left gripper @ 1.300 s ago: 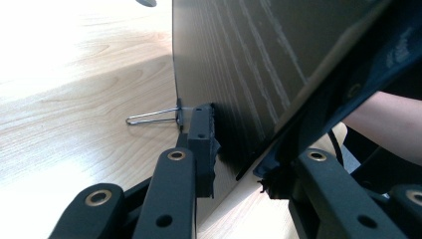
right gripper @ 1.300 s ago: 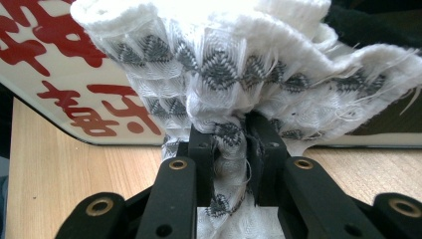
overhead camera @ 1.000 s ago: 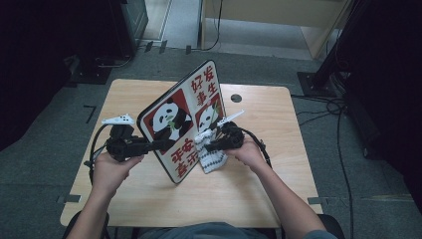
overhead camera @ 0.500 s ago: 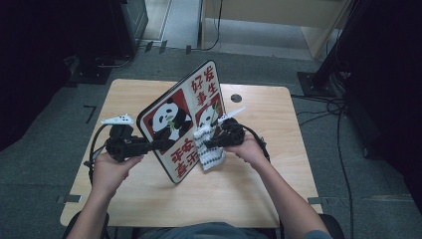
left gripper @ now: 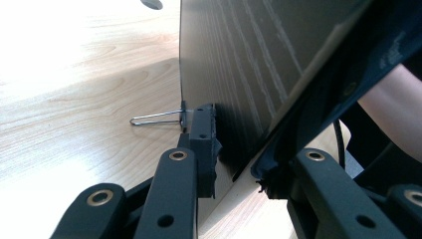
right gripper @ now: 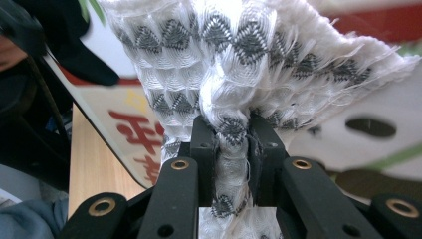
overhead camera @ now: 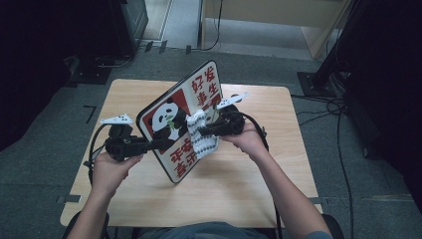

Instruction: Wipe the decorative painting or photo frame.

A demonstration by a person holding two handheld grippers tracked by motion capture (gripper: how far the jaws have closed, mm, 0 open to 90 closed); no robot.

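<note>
The work in hand looks like wiping the face of a panda board (overhead camera: 181,119) with a cloth (overhead camera: 203,139). The board stands tilted on its lower edge on the worktop (overhead camera: 249,174), near the middle, printed face toward the person's right. The left tongs (overhead camera: 158,144) are clamped on the board's near edge — in the left gripper view the board (left gripper: 239,64) sits between the two jaws, with a wire clip (left gripper: 157,118) sticking out from that edge toward the wood. The right tongs (overhead camera: 201,132) are closed narrow on a bunched fold of the white cloth with grey zigzag bands; in the right gripper view the cloth (right gripper: 259,55) fans out above the jaws and lies against the board's face (right gripper: 348,149). To do this step well, I would keep the left grip firm and still so the board does not pivot or slide on its bottom edge, and press the cloth flat against the face rather than dragging only the pinched ridge across it. Strokes should run along the face, away from the left tongs, with light pressure — too hard a push could tip the board backward. The fold in the right jaws looks thin, so it may slip if the cloth catches. As for containers, I see none on the worktop: just the board, the cloth and a small dark spot (overhead camera: 234,97) near the far edge behind the board.
</note>
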